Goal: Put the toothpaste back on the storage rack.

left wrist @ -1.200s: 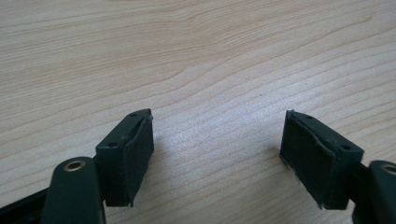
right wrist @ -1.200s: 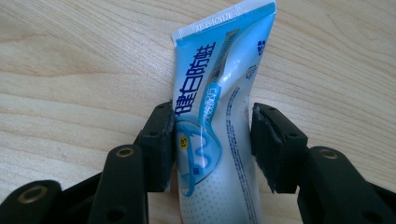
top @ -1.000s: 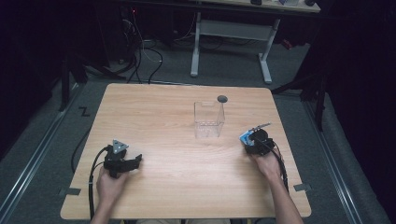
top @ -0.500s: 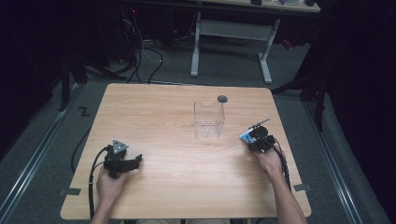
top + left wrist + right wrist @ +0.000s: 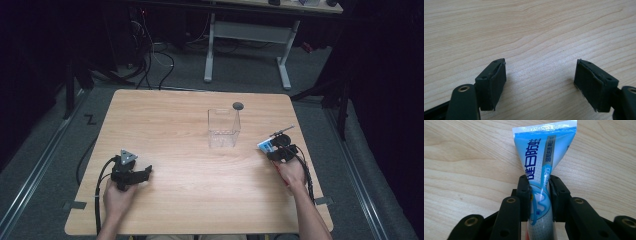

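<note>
**Toothpaste tube held beside a clear box**

A clear plastic box (image 5: 224,129) stands upright mid-table (image 5: 165,115); nothing is visible inside. A small dark disc (image 5: 238,105) lies just behind it. Right of the box, the right gripper (image 5: 539,195) clamps a blue-and-white toothpaste tube (image 5: 543,152) with Chinese lettering and a crimp code, roughly "LS154CN12L3". The left gripper (image 5: 540,83) rests near the table's front-left, jaws apart, holding nothing.
</note>
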